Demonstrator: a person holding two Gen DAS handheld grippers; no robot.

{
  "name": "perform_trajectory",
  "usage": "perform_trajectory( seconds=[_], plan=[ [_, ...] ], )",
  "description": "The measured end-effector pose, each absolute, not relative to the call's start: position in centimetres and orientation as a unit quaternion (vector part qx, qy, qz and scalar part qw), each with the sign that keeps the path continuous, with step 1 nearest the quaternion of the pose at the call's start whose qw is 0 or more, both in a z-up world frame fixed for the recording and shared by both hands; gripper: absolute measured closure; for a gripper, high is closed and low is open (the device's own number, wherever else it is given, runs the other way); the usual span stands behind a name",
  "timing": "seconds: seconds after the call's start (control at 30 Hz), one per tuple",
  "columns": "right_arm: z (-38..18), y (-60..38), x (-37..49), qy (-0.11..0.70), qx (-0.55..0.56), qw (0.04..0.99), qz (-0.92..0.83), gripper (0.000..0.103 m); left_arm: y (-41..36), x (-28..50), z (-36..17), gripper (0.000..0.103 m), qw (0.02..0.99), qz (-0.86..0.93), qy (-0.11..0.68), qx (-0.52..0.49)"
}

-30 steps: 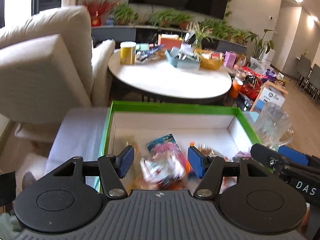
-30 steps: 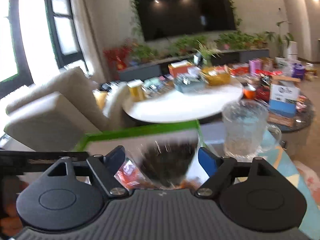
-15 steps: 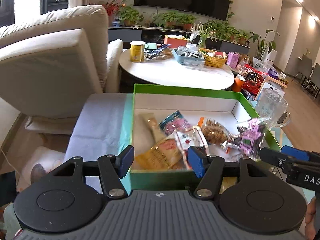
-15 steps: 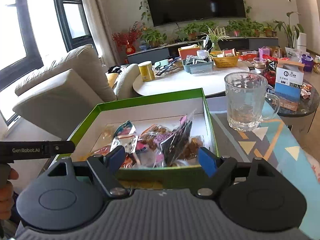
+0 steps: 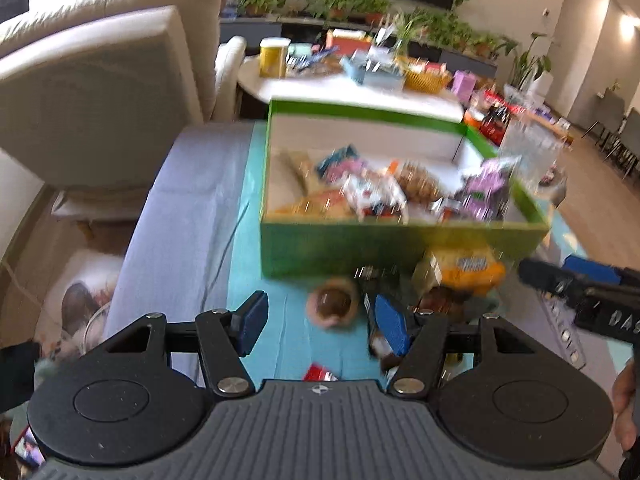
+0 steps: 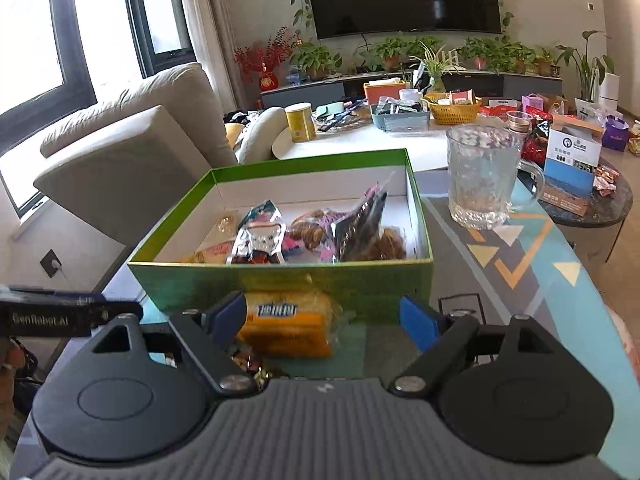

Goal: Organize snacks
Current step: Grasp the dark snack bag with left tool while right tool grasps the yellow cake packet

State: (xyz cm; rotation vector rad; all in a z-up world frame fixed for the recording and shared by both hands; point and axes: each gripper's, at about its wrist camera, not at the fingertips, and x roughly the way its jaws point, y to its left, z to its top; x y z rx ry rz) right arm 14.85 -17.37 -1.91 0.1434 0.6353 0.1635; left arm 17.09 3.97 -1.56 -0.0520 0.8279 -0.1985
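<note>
On the patterned table (image 6: 520, 264), an orange snack packet (image 6: 286, 330) lies against the green box (image 6: 280, 284); both the right gripper (image 6: 320, 316) and left gripper (image 5: 320, 322) are spread and empty, so a hasty grab could shove it under or crush it.
</note>
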Motion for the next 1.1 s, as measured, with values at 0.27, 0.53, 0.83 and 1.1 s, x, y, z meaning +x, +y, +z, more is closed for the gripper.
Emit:
perform_trajectory(
  seconds=[0.27, 0.53, 0.83, 1.1],
  plan=[
    [-2.9, -18.0, 13.7, 0.325, 0.087, 0.939, 0.076, 0.038, 4.6, 16.3, -3.4, 0.046, 0.882, -0.052, 0.462, -0.075],
    [-3.8, -18.8, 12.8, 0.335, 0.092, 0.935, 0.068, 0.038, 3.2, 15.8, -3.2, 0.046, 0.88, -0.059, 0.467, -0.069],
    [-4.6, -20.0, 12.5, 0.343, 0.11, 0.931, 0.061, 0.037, 2.5, 15.4, -2.1, 0.047, 0.894, -0.065, 0.438, -0.066],
    [-4.9, -20.7, 12.6, 0.347, 0.125, 0.928, 0.059, 0.037, -2.6, 14.9, -0.9, 0.047, 0.911, -0.189, 0.366, 0.025]
  ],
)
